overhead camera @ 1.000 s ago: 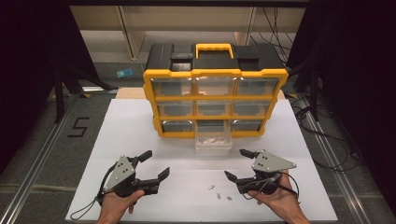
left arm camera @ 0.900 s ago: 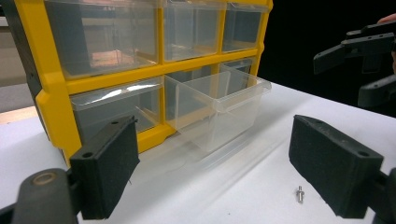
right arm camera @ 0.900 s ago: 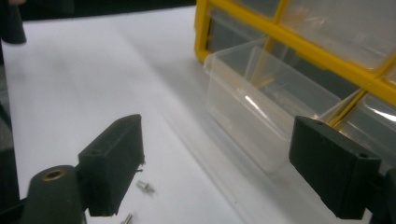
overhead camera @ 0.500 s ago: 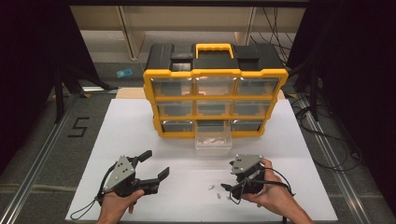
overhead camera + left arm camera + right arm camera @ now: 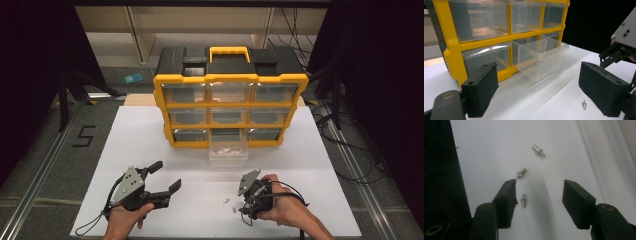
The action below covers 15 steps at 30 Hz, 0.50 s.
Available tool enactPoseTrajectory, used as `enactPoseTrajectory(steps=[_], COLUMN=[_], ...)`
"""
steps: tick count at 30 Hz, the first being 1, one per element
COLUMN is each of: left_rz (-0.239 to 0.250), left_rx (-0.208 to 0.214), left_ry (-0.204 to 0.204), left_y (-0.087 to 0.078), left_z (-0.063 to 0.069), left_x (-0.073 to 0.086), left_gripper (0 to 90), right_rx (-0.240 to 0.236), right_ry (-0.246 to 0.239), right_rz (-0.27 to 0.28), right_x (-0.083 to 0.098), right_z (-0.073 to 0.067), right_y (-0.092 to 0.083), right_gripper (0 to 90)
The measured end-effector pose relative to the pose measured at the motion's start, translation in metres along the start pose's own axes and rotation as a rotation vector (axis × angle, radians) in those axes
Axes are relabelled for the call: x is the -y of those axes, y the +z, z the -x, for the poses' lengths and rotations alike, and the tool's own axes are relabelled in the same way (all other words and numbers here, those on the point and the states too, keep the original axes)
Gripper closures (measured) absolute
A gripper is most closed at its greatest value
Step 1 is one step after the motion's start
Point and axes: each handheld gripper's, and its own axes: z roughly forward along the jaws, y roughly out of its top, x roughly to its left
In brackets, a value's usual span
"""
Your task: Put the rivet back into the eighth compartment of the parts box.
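Three small metal screws lie on the white table top [image 5: 150, 140]. One screw [image 5: 524, 200] lies between the jaws of my right gripper [image 5: 539, 192], close to one pad, and nothing presses on it. The other two screws [image 5: 521, 173] [image 5: 538, 150] lie just beyond the fingertips. In the high view my right gripper [image 5: 243, 207] points steeply down over the screws [image 5: 226, 201]. Its jaws have just been closing and still stand apart. My left gripper [image 5: 167, 175] rests open at the front left, holding nothing. It faces the pulled-out clear drawer [image 5: 539, 57].
A yellow and black drawer cabinet [image 5: 230, 100] stands at the back of the table. Its bottom middle drawer [image 5: 228, 152] is pulled out and has small parts in it. Cables [image 5: 350, 145] run along the right side of the table.
My right gripper has moved left and tipped downward over the screws, and its jaws have narrowed. The left gripper has stayed where it was.
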Motion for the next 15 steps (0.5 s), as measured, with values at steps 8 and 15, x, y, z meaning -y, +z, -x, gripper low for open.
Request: enactPoseTrajectory(steps=[8,15], left_rz=[-0.009,-0.010], left_rx=[-0.007,-0.006], left_ry=[0.010,0.011], left_y=[-0.001,0.000], left_z=[0.000,0.000], left_x=[0.000,0.000], left_gripper=[16.1,16.1], right_rx=[-0.048,-0.060], right_ry=[-0.004,0.011], right_rz=[-0.069,-0.115], right_x=[0.002,0.003], right_z=[-0.002,-0.001], right_y=[0.012,0.021], right_gripper=[61.9,73.5])
